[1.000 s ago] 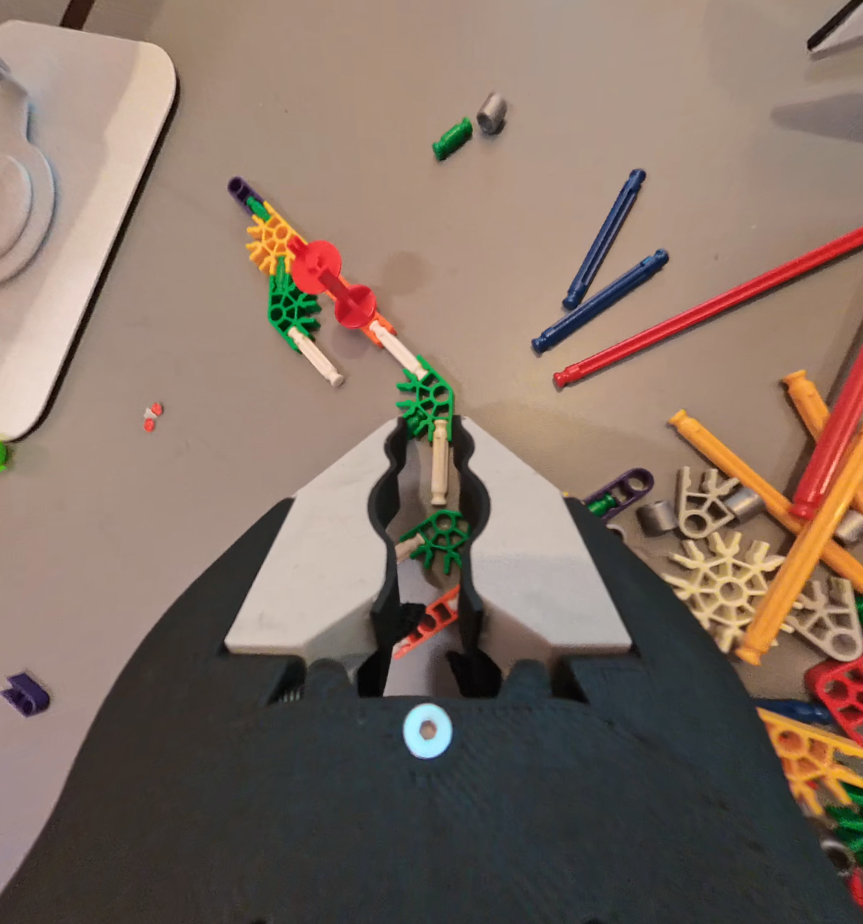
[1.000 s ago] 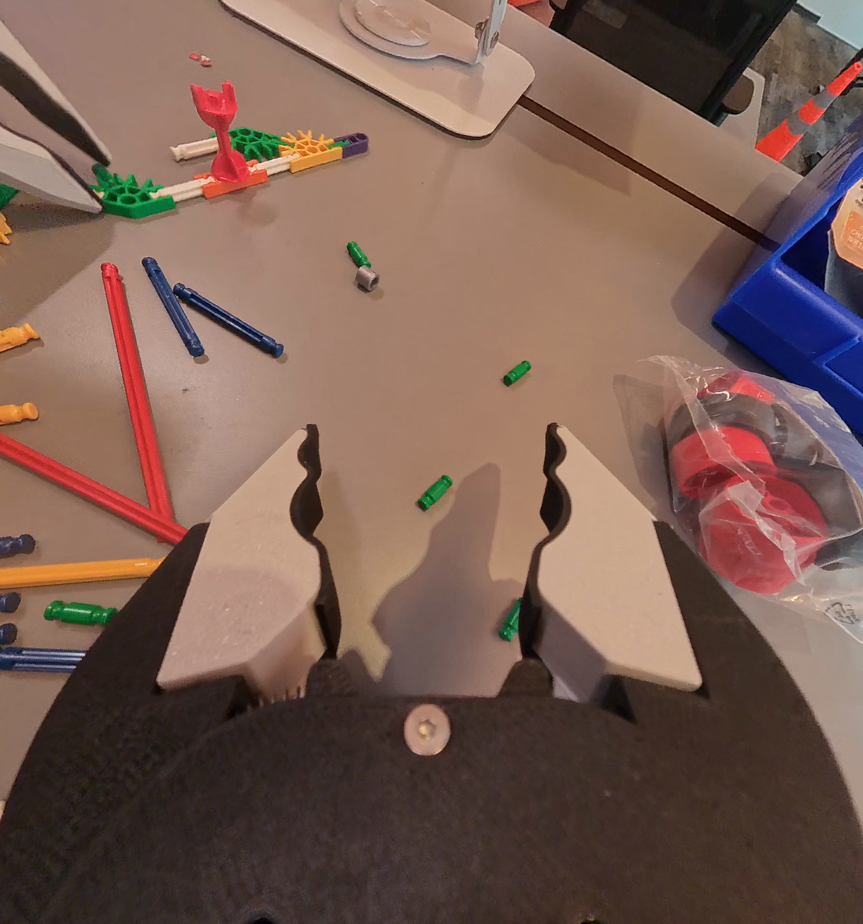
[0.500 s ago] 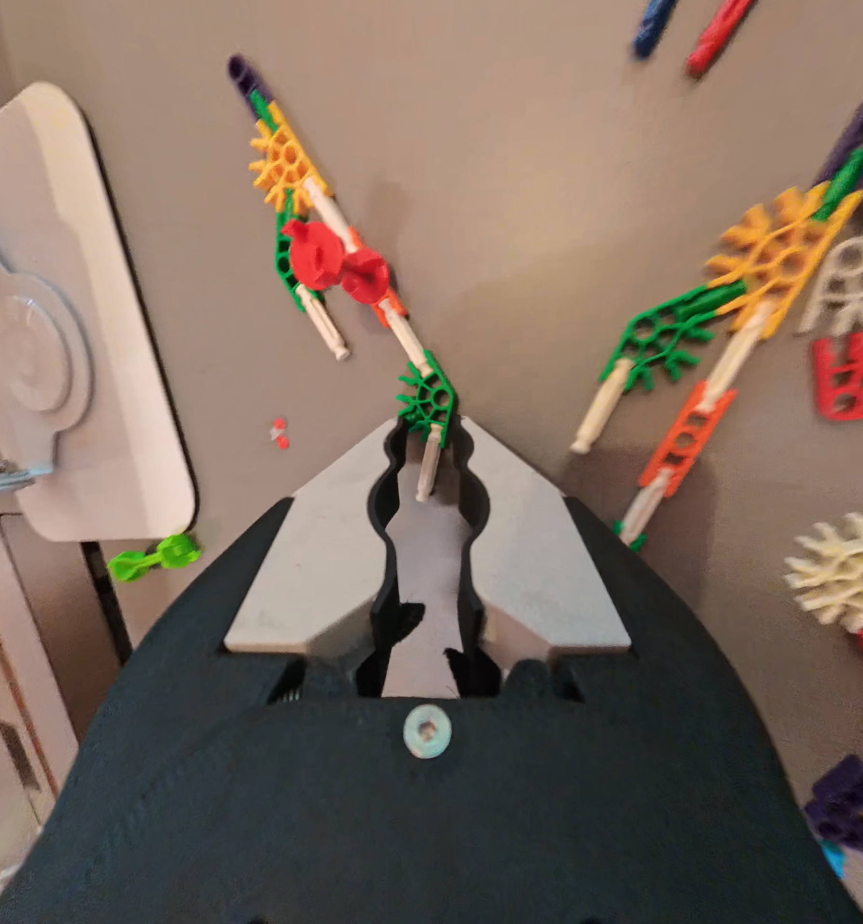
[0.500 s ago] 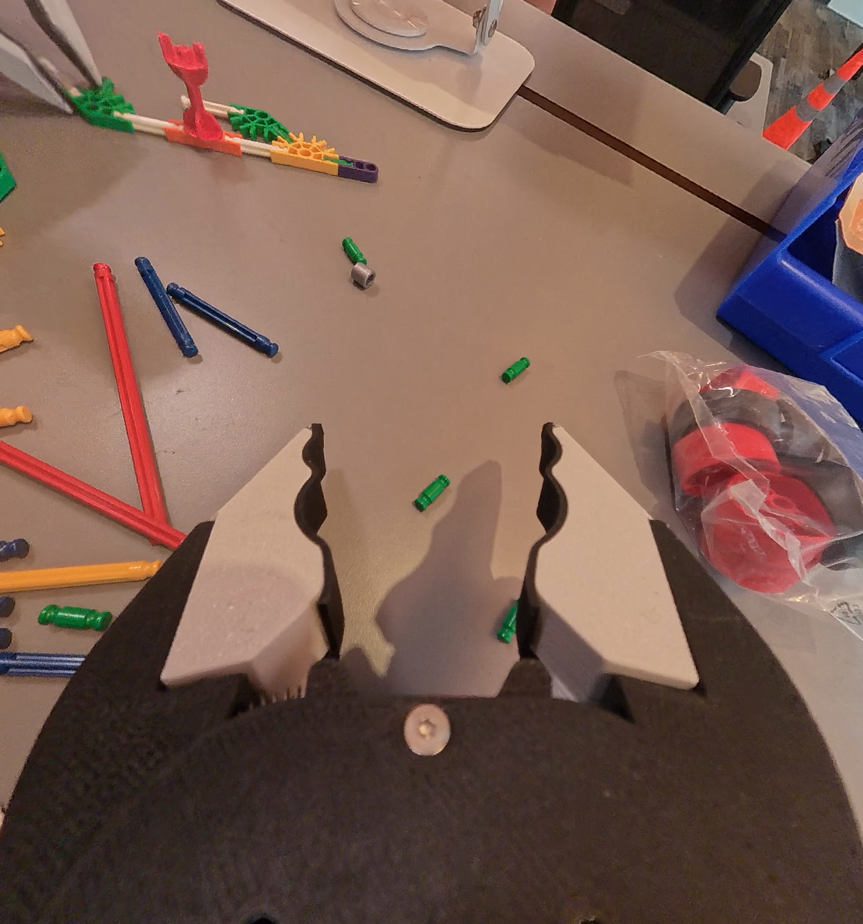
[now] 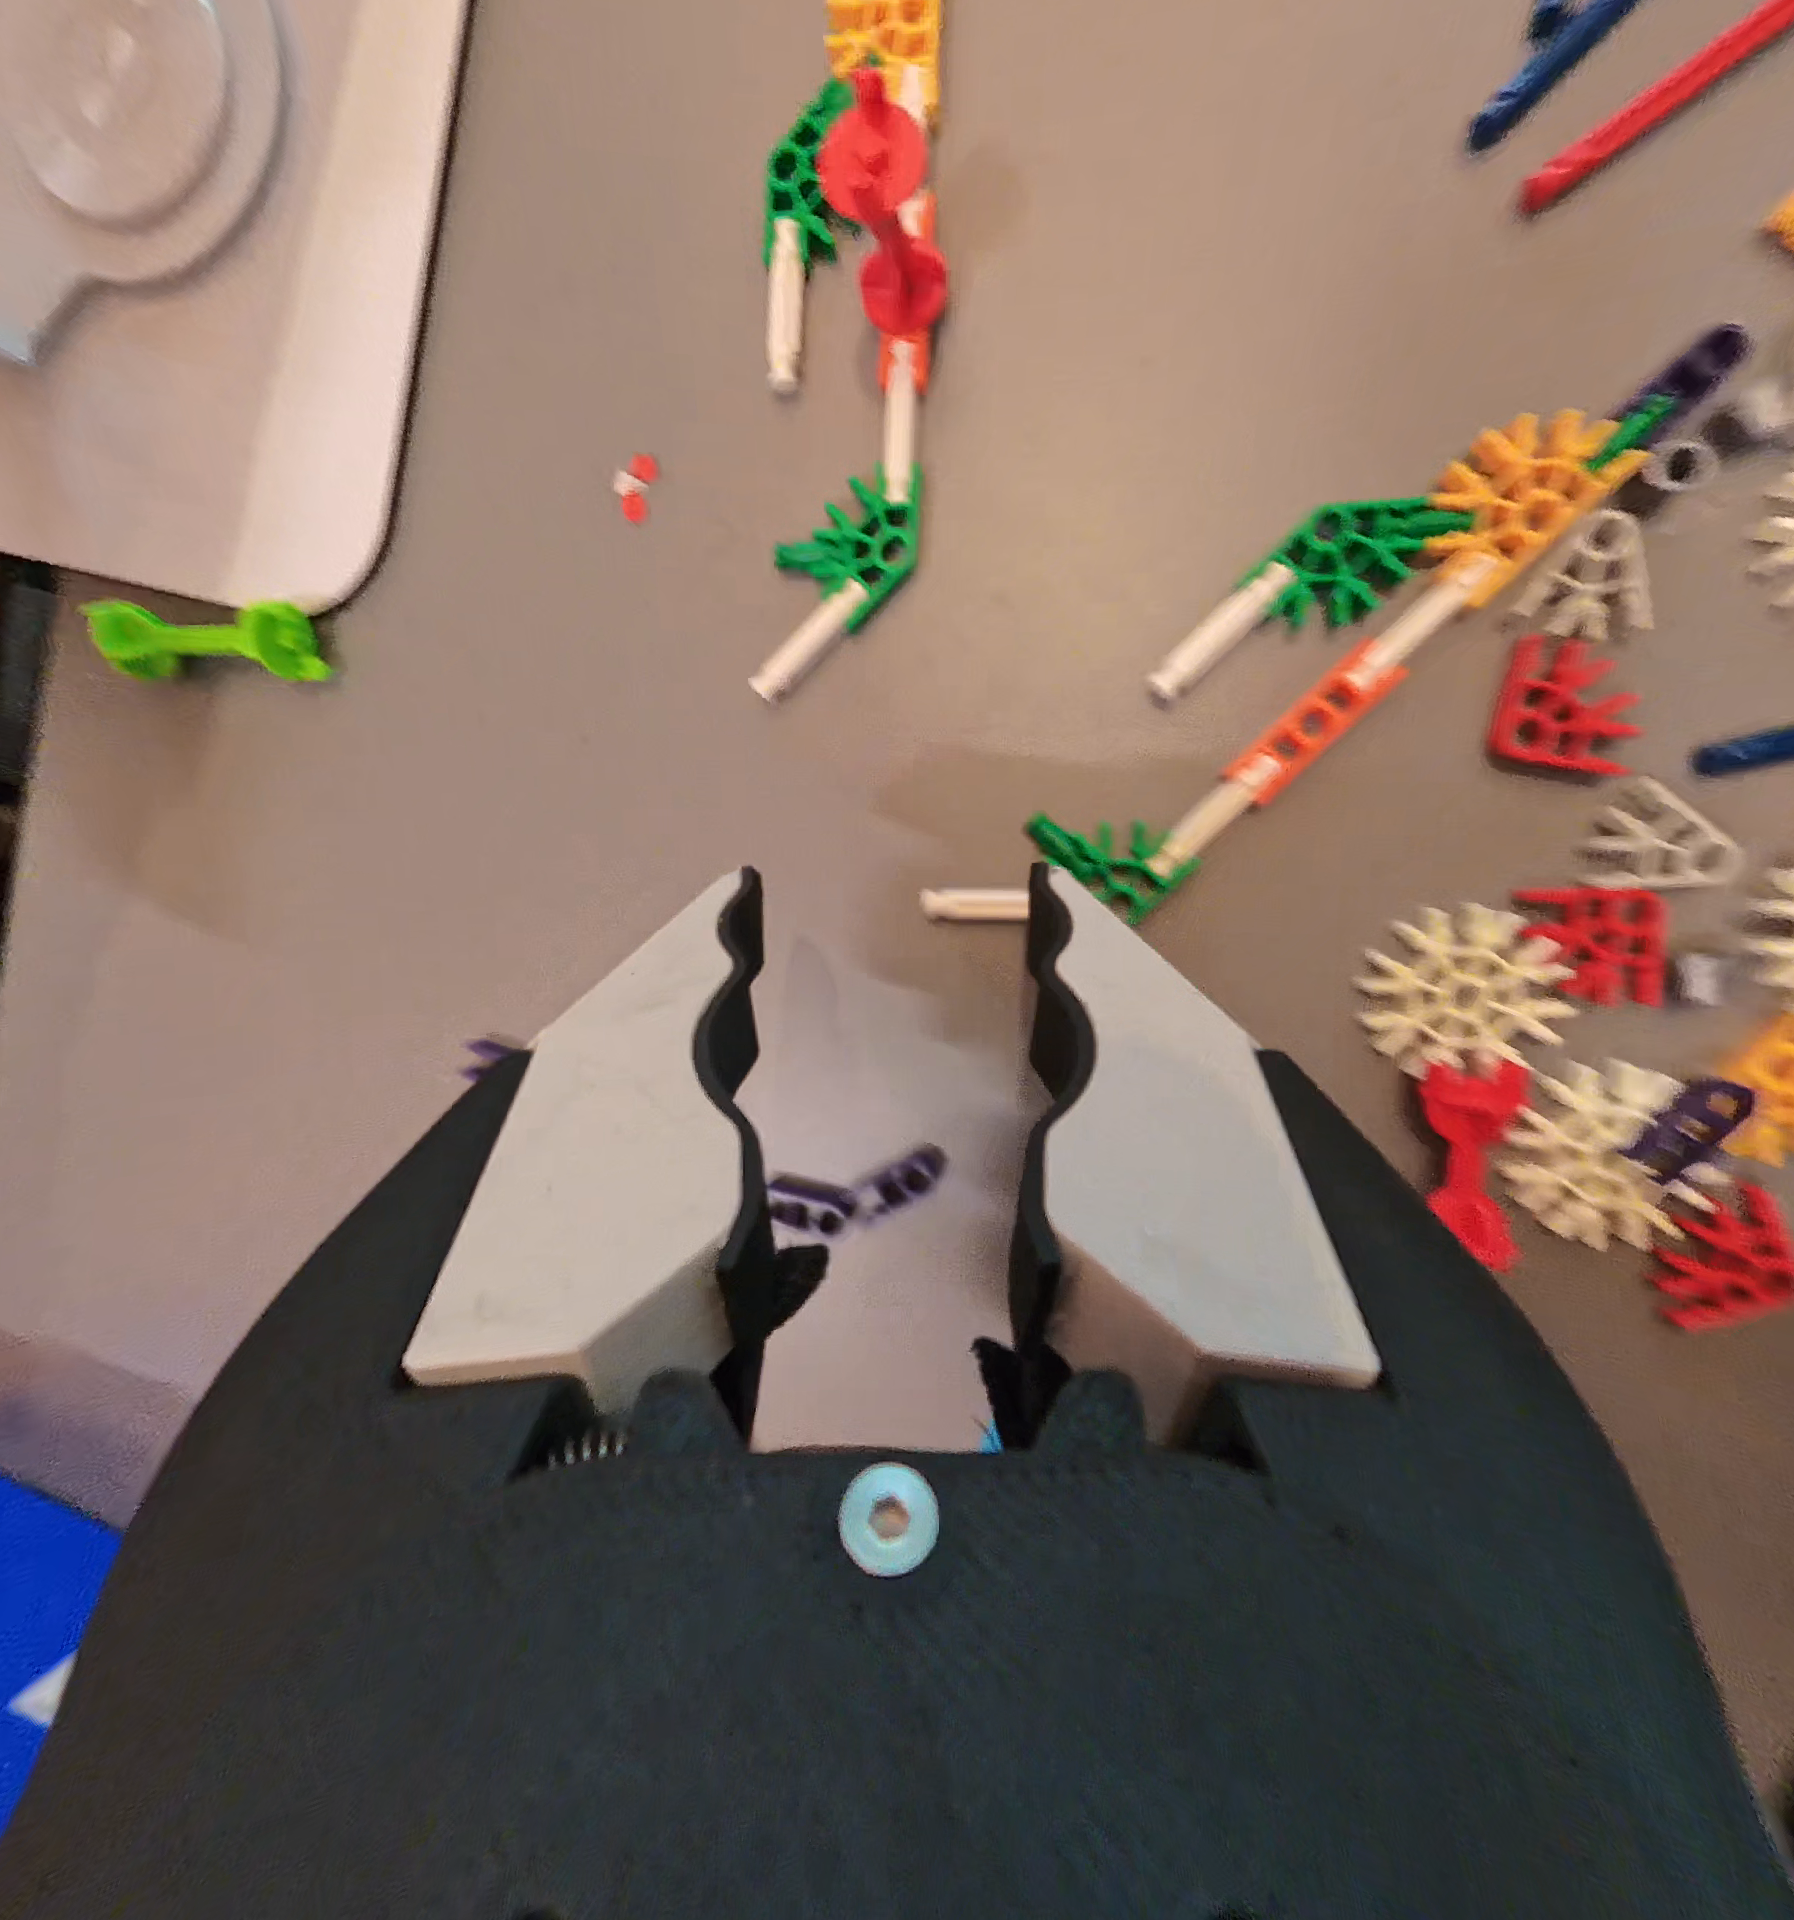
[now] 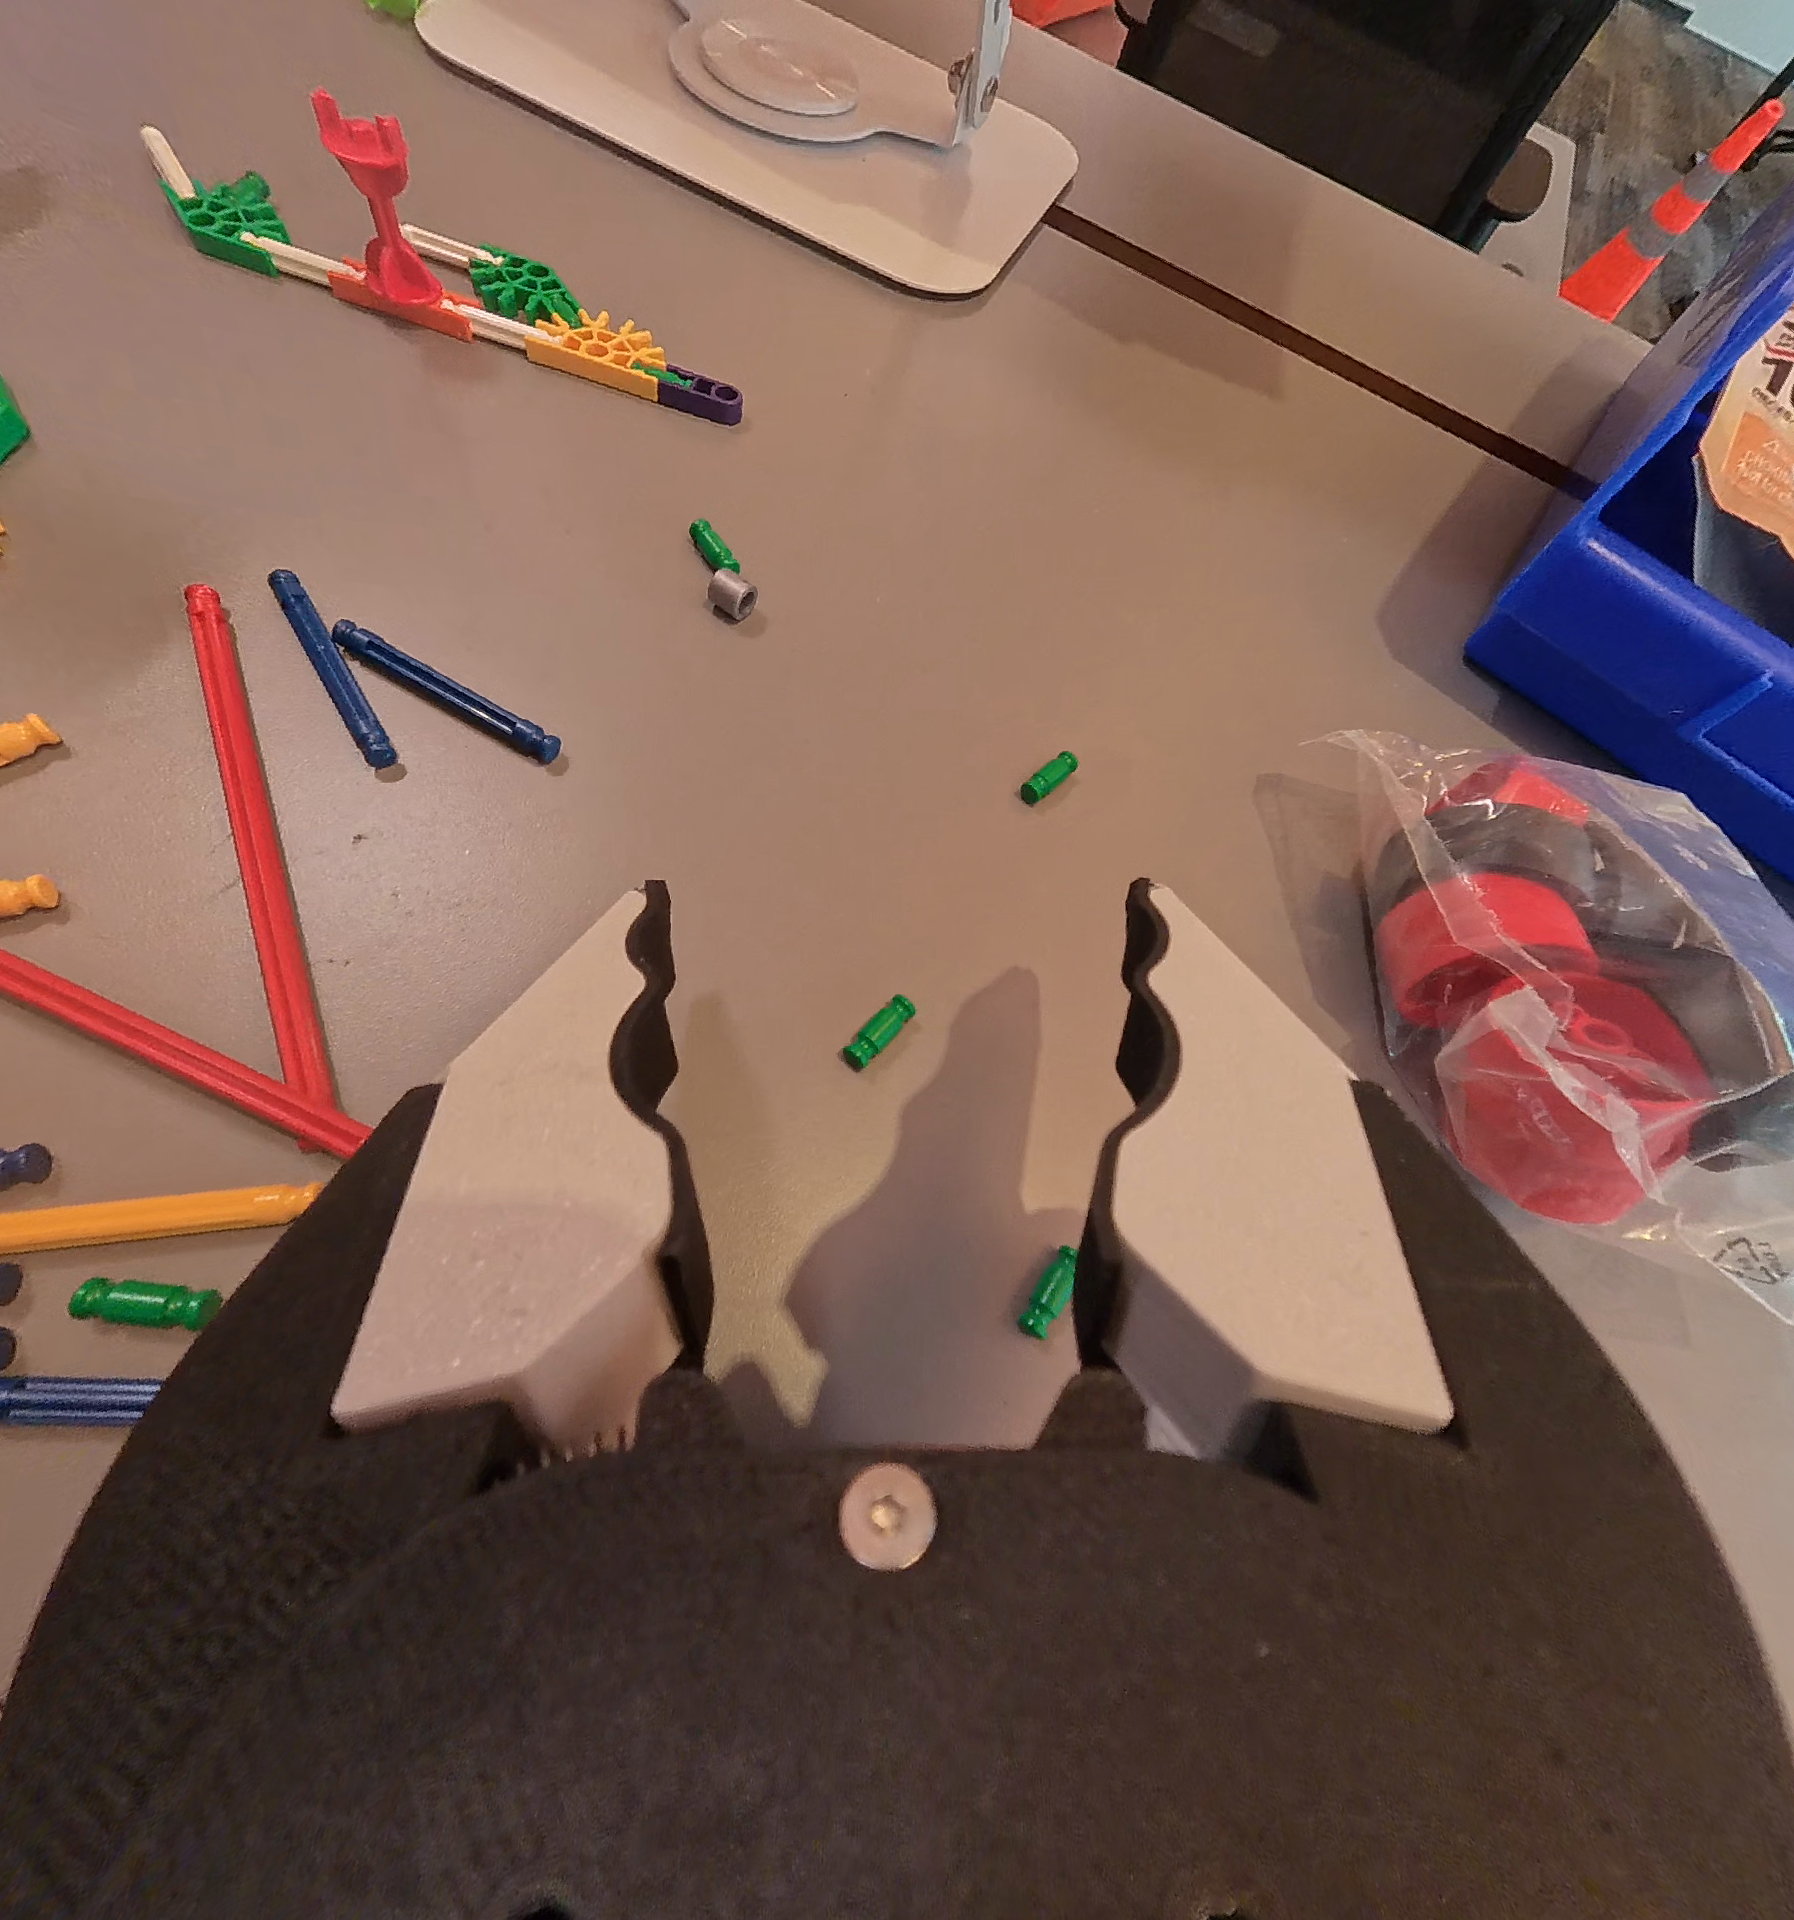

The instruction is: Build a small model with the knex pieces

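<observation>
Construction-toy pieces lie scattered over a grey table (image 5: 560, 810). The left gripper (image 5: 893, 904) hangs above it with its jaws spread and nothing between them. A short white rod (image 5: 971, 902) lies on the table just ahead of its right fingertip, and a purple connector (image 5: 857, 1193) shows on the table through the gap between the fingers. Ahead sits a built chain (image 5: 877, 312) of green, orange and yellow connectors joined by white rods, with a red spool part on it. A second, similar chain (image 5: 1381, 613) lies to the right, near a heap of white, red and grey snowflake connectors (image 5: 1464, 997). A lime-green piece (image 5: 207, 642) rests by the corner of a pale board (image 5: 332, 343).

The right gripper (image 6: 893, 894) is likewise wide apart and empty. A small green rod (image 6: 879, 1031) lies on the table between its fingers, another (image 6: 1049, 1291) close beside the right finger's inner face, and a third (image 6: 1049, 776) farther ahead. A clear bag of red wheels (image 6: 1558, 1049) lies to the right, beside a blue bin (image 6: 1651, 634). Long red (image 6: 249, 831), blue (image 6: 446, 691) and yellow rods (image 6: 124, 1218) lie to the left.
</observation>
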A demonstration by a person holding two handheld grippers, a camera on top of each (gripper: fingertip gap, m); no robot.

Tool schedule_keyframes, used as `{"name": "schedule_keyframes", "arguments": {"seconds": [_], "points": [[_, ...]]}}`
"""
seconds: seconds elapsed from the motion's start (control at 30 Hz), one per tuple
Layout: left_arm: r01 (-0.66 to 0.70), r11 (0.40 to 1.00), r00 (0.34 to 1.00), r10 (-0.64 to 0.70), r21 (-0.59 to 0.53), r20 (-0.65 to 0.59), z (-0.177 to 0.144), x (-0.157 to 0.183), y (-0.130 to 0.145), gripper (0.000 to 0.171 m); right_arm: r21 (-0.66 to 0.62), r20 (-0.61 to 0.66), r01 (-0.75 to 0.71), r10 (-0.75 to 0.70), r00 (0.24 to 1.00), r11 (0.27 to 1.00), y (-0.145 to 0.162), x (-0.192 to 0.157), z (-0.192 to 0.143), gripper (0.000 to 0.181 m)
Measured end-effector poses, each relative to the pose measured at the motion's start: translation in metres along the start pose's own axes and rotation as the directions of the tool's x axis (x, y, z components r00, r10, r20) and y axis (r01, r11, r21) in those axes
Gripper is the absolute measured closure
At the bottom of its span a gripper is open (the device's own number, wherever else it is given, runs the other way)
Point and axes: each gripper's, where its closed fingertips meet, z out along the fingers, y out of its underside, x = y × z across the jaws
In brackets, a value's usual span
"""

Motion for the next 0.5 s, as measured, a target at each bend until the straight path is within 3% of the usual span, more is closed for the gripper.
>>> {"name": "schedule_keyframes", "arguments": {"seconds": [0.1,0.27,0.4,0.5], "points": [[0.087,0.996,0.989,-0.083,0.033,-0.119,-0.017,0.034,0.014,0.126,0.011,0.0,0.0,0.0,1.0,1.0,-0.001,0.0,-0.001,0.095],[0.101,0.989,0.991,-0.09,0.109,-0.1,-0.027,0.064,0.016,0.134,0.043,0.005,-0.009,0.009,1.0,0.999,-0.006,0.0,-0.004,0.096],[-0.045,0.992,0.999,0.048,0.12,-0.021,-0.011,0.067,-0.005,0.14,0.05,0.008,0.001,-0.001,1.0,0.999,-0.007,-0.003,-0.006,0.097],[-0.156,0.983,0.987,0.16,0.093,-0.031,0.005,0.074,-0.02,0.143,0.053,0.008,0.006,-0.007,1.0,0.999,-0.008,-0.004,-0.007,0.097]]}}
